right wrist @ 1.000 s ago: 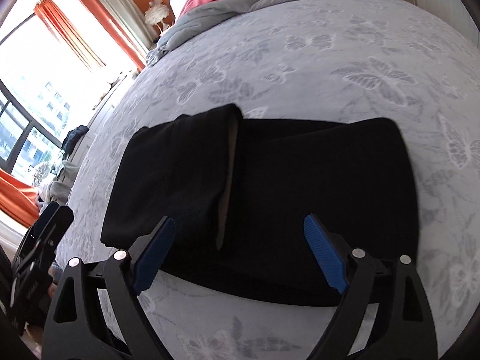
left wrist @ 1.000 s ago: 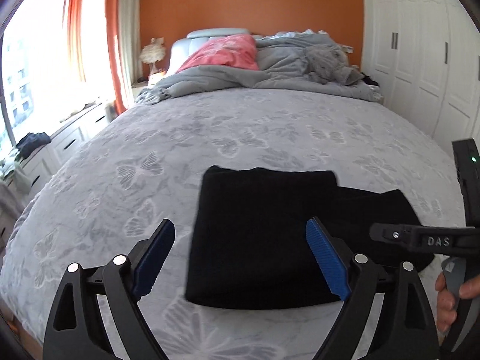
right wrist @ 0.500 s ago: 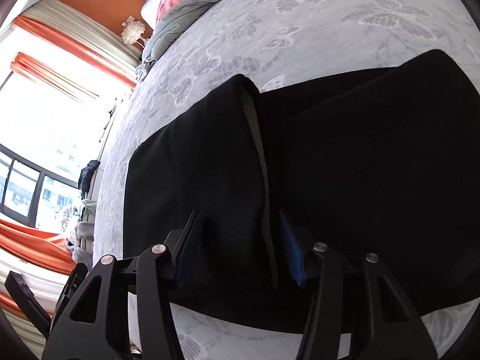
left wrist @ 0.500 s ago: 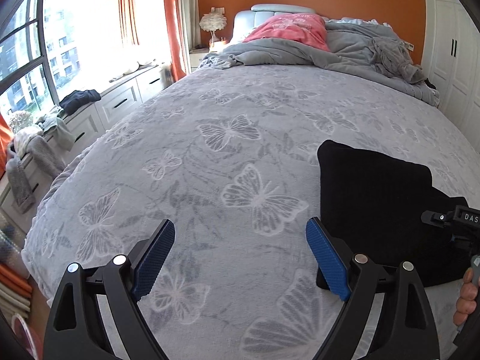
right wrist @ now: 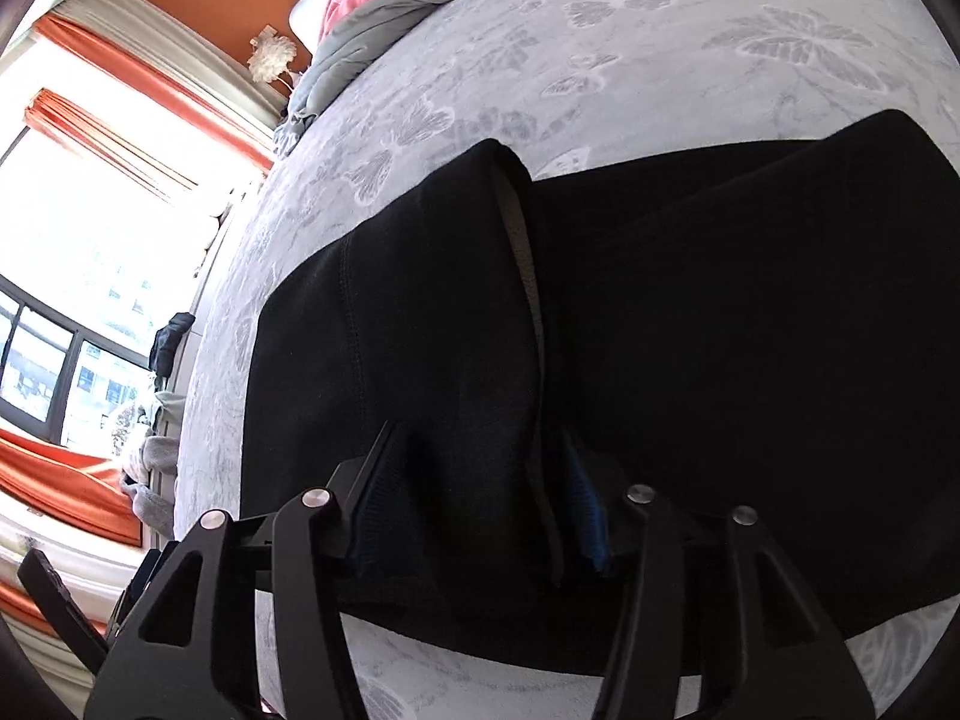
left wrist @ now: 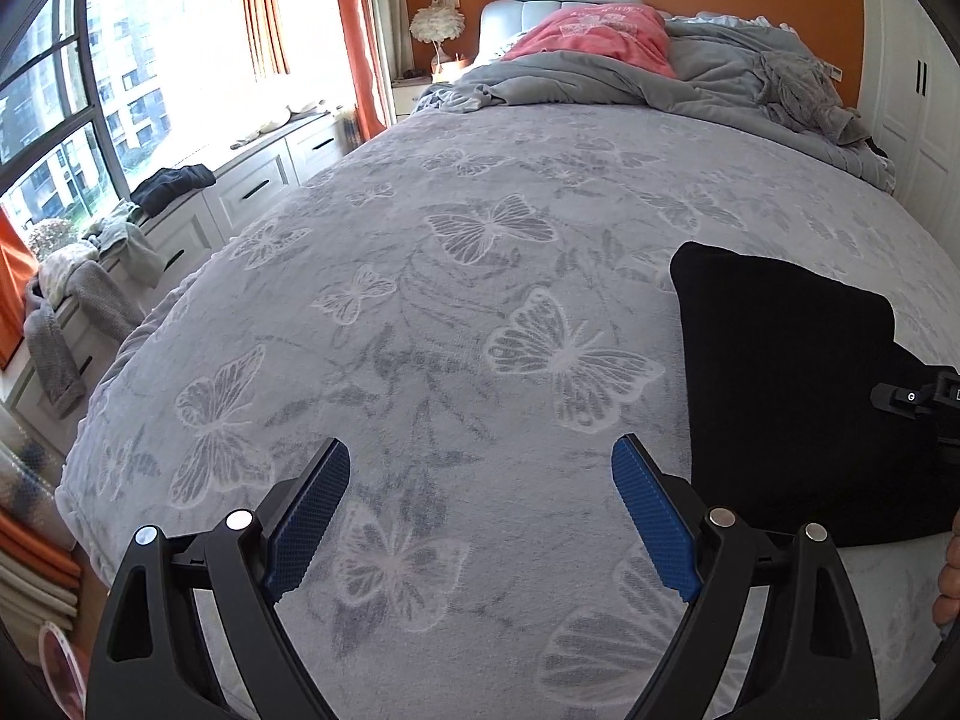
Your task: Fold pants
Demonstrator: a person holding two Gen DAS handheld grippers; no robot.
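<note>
Black pants (right wrist: 720, 330) lie folded on the grey butterfly bedspread (left wrist: 480, 240). Their top layer (right wrist: 420, 300) is folded over at the left and ends in a raised edge with a pale lining. My right gripper (right wrist: 480, 444) is down on the near side of that edge, shut on the bunched fabric between its blue pads. In the left wrist view the pants (left wrist: 780, 372) sit at the right. My left gripper (left wrist: 480, 450) hovers open over bare bedspread to their left, holding nothing.
A crumpled grey duvet (left wrist: 600, 84) and a pink pillow (left wrist: 600, 30) lie at the head of the bed. A window bench with loose clothes (left wrist: 174, 180) runs along the left side. White wardrobe doors (left wrist: 912, 90) stand at the right. A hand (left wrist: 948, 576) shows at the right edge.
My left gripper has swung left off the pants to over bare bedspread, still open. My right gripper has dropped onto the folded edge and shut on the fabric.
</note>
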